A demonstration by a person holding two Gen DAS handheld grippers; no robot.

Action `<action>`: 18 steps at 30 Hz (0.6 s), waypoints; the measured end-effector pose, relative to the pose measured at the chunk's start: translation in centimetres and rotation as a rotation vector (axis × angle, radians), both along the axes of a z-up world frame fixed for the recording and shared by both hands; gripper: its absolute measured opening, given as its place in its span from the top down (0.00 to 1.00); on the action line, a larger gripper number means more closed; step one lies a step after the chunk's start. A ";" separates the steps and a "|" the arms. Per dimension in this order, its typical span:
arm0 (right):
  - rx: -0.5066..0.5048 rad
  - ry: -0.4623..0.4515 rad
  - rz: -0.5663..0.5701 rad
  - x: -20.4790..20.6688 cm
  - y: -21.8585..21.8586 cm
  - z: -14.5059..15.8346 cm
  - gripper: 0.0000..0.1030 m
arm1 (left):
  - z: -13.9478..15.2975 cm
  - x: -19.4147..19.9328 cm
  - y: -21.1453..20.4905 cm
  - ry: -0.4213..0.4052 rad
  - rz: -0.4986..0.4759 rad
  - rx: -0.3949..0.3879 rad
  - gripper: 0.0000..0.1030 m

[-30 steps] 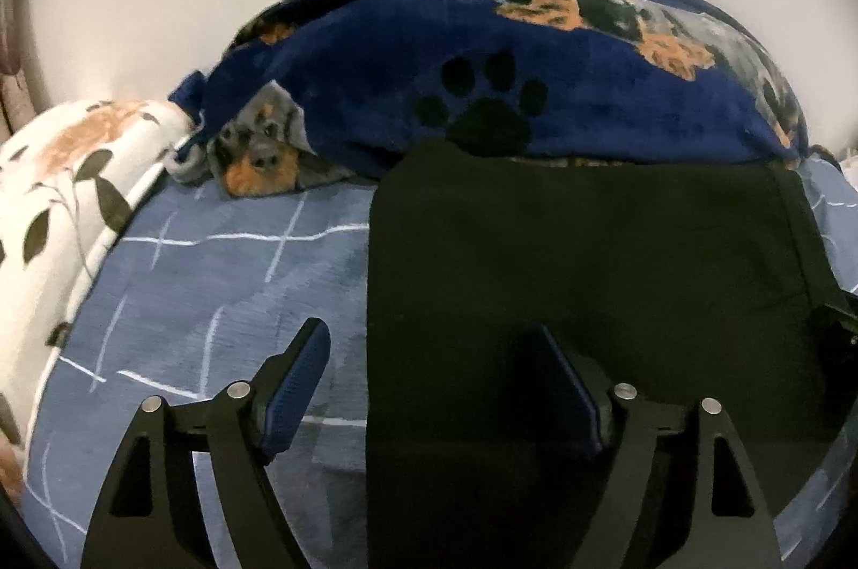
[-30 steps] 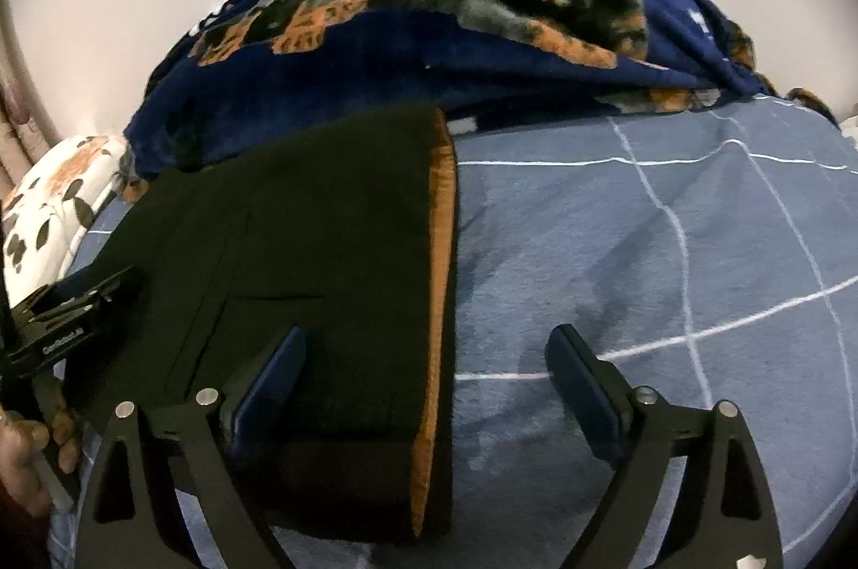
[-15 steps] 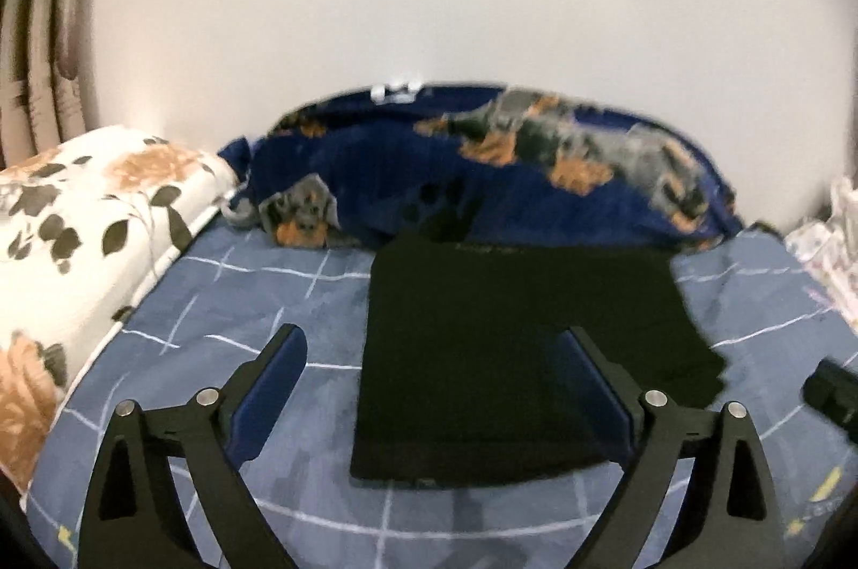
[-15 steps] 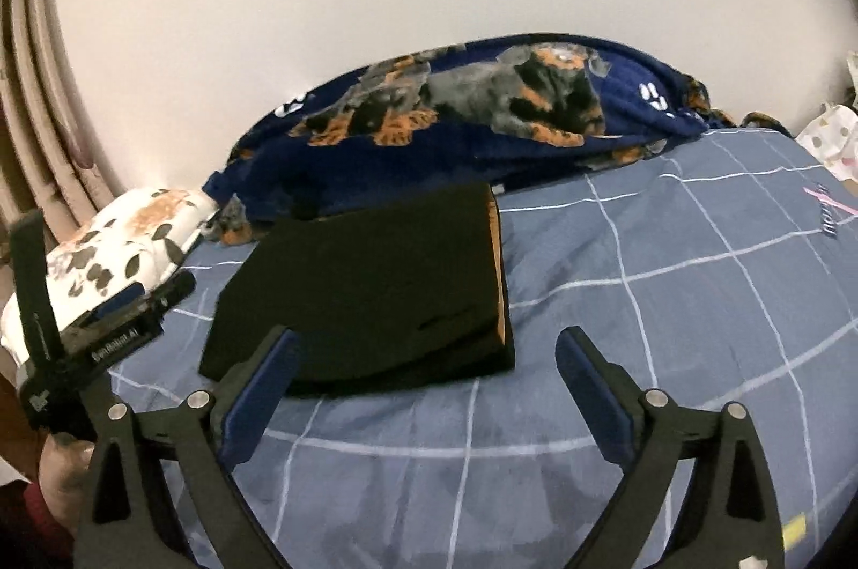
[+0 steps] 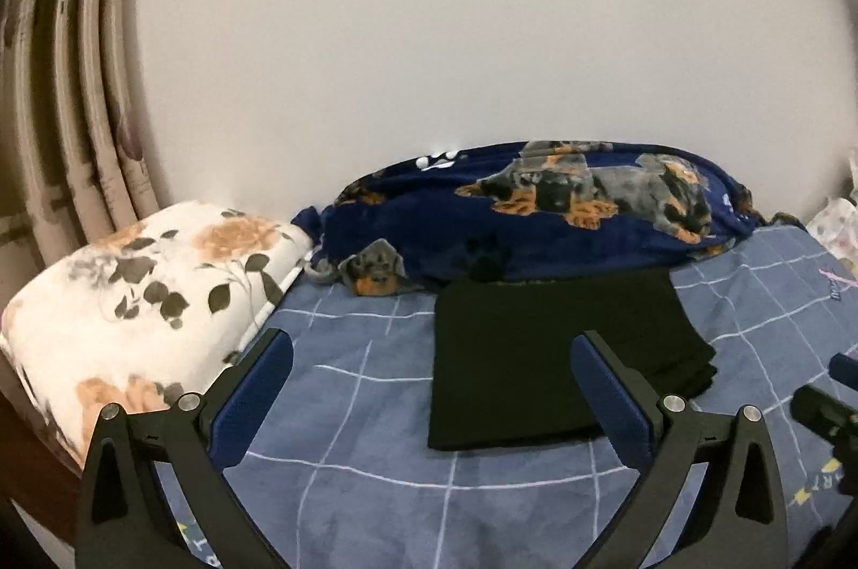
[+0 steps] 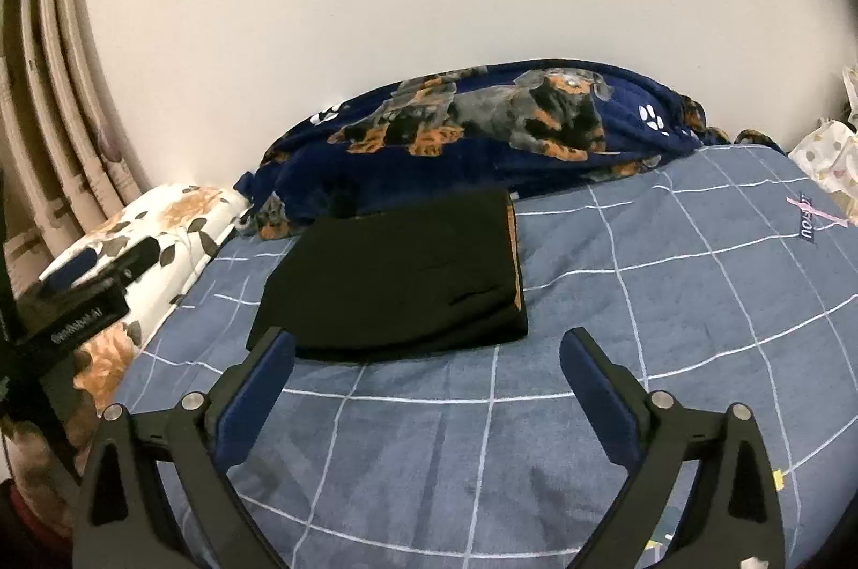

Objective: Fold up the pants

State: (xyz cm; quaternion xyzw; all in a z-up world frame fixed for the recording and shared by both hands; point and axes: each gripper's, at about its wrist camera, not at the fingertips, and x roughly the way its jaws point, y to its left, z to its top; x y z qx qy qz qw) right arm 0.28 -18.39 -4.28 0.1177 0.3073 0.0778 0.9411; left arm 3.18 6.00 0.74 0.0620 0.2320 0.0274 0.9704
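The black pants lie folded into a flat rectangle on the blue checked bed sheet. In the right wrist view the pants show an orange stripe along their right edge. My left gripper is open and empty, held back from and above the pants. My right gripper is open and empty, also back from the pants' near edge. The left gripper's body shows at the left edge of the right wrist view.
A navy dog-print blanket is bunched against the white wall behind the pants. A white floral pillow lies at the left, with curtains beyond it. A pale spotted cloth sits at the far right.
Both grippers have pulled back and up from the pants. A second ago each straddled a side edge of the pants; now the whole folded rectangle is in view, untouched.
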 end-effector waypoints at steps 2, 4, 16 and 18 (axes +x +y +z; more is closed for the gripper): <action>0.006 0.000 0.002 -0.3 -0.1 0.0 0.04 | 0.8 -0.6 0.2 -0.012 -0.003 -0.004 0.00; -0.001 -0.001 0.004 -0.6 0.0 0.1 0.04 | 1.7 -1.2 0.4 -0.027 -0.008 -0.020 0.00; -0.004 -0.010 -0.002 -1.0 -0.3 0.6 0.04 | 5.0 -3.3 0.6 -0.092 -0.086 -0.101 0.00; -0.002 -0.011 0.000 -1.0 -0.4 0.6 0.04 | 4.8 -3.1 0.4 -0.065 -0.082 -0.102 0.00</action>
